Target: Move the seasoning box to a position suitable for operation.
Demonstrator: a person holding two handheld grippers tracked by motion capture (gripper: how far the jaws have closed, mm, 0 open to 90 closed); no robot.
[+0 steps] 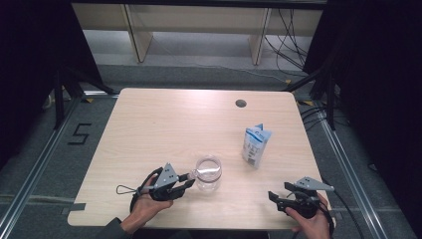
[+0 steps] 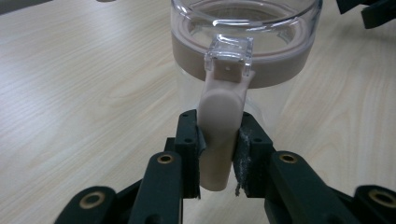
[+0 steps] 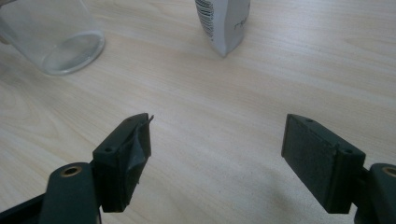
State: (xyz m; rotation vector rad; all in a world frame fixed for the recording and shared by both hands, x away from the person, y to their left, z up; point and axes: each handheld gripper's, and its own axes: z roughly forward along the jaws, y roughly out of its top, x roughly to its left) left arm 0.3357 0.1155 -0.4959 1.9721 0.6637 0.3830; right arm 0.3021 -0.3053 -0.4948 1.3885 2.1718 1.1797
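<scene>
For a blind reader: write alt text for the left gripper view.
The left gripper clamps the beige handle of a clear jar with a beige band below its rim, standing on a light wooden table.

Jar [image 2: 243, 46] rim cropped above

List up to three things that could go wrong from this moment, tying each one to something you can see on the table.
1. The left gripper clamps only the beige handle of the clear plastic jug; lifted, the jug might swing or slip.
2. The blue-and-white standing pouch looks light and is open at the top; a nudge could topple it.
3. The right gripper, open with nothing between its jaws, rests near the edge of the wooden table and must cross to the pouch.
</scene>
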